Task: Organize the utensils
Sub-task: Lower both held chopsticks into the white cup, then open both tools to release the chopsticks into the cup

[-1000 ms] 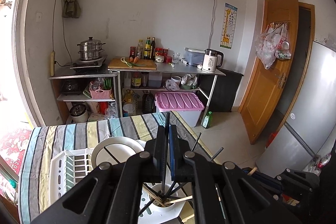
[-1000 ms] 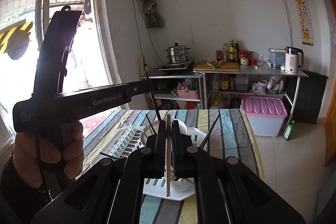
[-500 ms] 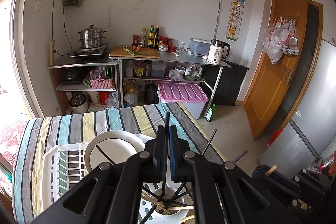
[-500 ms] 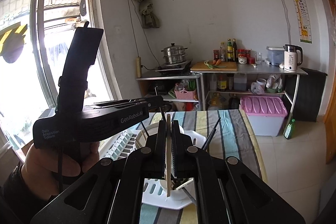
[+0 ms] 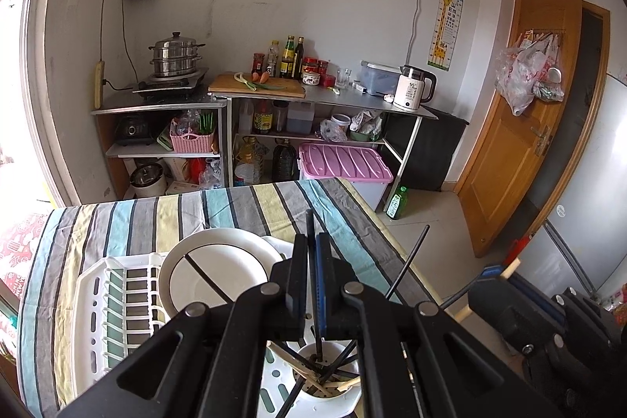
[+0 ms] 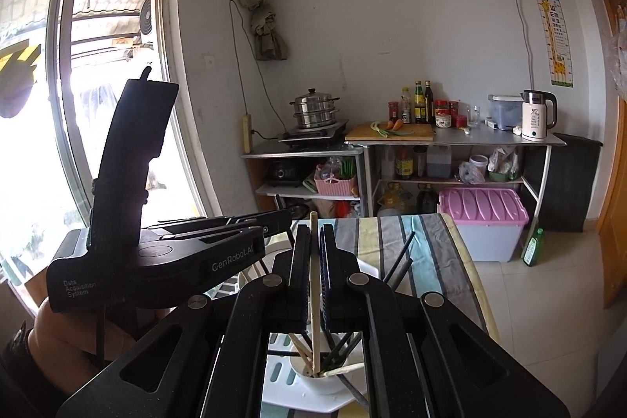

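While the left gripper (image 5: 311,257) clamps a black chopstick (image 5: 310,222), the right gripper (image 6: 312,249) pinches a wooden chopstick (image 6: 314,285) over the cup (image 6: 321,379).

Gripper frames hide the white cup's (image 5: 327,384) rim.

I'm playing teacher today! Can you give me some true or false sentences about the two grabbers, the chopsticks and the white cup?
1. The left gripper is shut on a black chopstick. True.
2. The right gripper holds a black chopstick. False: it holds a light wooden chopstick.
3. The wooden chopstick's lower end is down in the white cup. True.
4. The white cup has nothing else in it. False: several black and wooden chopsticks already lean inside it.
5. The white plate lies flat on the striped cloth. False: it stands leaning in the white dish rack.
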`<action>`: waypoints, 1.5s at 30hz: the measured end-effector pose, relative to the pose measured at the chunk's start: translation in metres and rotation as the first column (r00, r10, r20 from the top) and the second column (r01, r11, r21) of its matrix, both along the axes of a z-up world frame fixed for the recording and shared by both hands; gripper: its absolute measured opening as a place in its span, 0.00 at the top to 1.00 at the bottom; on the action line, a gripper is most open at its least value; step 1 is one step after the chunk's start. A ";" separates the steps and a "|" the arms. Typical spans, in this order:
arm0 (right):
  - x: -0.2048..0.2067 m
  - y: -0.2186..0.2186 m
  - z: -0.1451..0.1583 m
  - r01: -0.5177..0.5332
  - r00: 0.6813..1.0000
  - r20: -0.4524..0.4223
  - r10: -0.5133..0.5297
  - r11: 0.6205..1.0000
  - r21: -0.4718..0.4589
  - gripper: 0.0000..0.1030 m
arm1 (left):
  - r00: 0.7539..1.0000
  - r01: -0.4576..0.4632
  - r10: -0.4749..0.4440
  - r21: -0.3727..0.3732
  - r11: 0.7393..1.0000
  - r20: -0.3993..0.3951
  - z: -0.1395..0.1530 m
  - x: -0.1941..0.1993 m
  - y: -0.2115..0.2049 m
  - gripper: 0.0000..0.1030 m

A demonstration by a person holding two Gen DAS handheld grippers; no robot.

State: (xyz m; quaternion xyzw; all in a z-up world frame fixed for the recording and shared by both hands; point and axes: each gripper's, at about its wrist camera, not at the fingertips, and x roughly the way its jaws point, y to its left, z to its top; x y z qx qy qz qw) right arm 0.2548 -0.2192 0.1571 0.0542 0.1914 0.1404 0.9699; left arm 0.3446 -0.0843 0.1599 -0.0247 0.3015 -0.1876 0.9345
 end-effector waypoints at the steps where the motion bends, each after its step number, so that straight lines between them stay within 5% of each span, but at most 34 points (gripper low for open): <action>1: 0.002 0.001 -0.001 -0.001 1.000 -0.001 0.001 1.000 0.002 0.96 | 1.000 0.002 -0.002 -0.003 1.000 -0.001 -0.001 0.001 0.001 0.96; 16: 0.021 0.012 -0.015 0.046 0.999 0.015 -0.046 0.998 -0.033 0.96 | 1.000 0.018 -0.018 -0.011 1.000 -0.003 -0.007 -0.002 0.010 0.96; 45: 0.036 0.011 -0.044 0.011 0.992 -0.126 -0.019 0.998 -0.060 0.91 | 1.000 0.020 -0.020 -0.003 1.000 -0.006 -0.010 -0.012 0.014 0.96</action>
